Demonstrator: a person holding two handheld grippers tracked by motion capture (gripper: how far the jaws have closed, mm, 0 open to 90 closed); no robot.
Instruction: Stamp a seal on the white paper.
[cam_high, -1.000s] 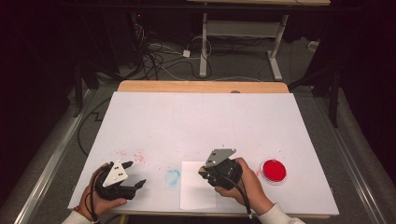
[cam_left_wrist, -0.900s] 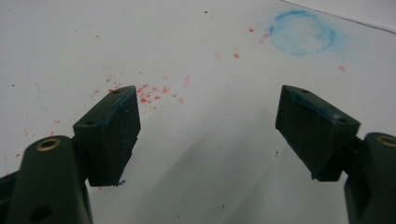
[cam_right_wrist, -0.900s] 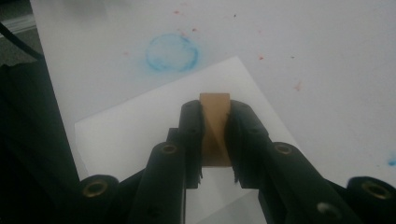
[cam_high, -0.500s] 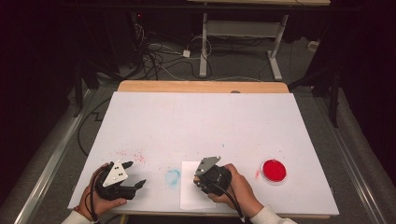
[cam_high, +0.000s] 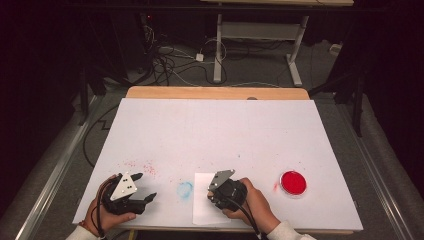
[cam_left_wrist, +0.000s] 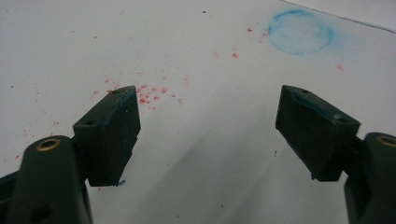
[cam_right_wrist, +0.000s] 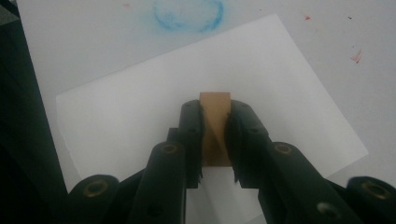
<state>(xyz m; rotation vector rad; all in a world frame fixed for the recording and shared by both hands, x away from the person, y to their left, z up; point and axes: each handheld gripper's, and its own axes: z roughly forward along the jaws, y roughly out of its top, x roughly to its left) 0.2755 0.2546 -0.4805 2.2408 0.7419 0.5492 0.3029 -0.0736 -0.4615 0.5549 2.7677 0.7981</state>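
Note:
My right gripper (cam_right_wrist: 215, 112) is shut on a small tan wooden block (cam_right_wrist: 215, 103), which stands upright between the pads. It points down at a white paper sheet (cam_right_wrist: 140, 107) just below. In the high view that gripper (cam_high: 215, 194) sits over the sheet (cam_high: 202, 214) at the table's front edge, with a hand wrapped around it. My left gripper (cam_high: 145, 186) rests at the front left, held in the other hand. Its jaws stand wide apart (cam_left_wrist: 208, 121) with nothing between them. Blue smears mark the inner pads (cam_left_wrist: 123, 100).
A blue powdery ring (cam_high: 185, 189) stains the white table cover (cam_high: 215, 135) between the two grippers. Red specks (cam_high: 140, 166) lie near the left gripper. A round red dish (cam_high: 293, 182) sits at the front right. Table legs and cables stand beyond the far edge.
The right gripper has come down and slightly left onto the paper sheet with the block still in it. The left gripper has stayed where it was.

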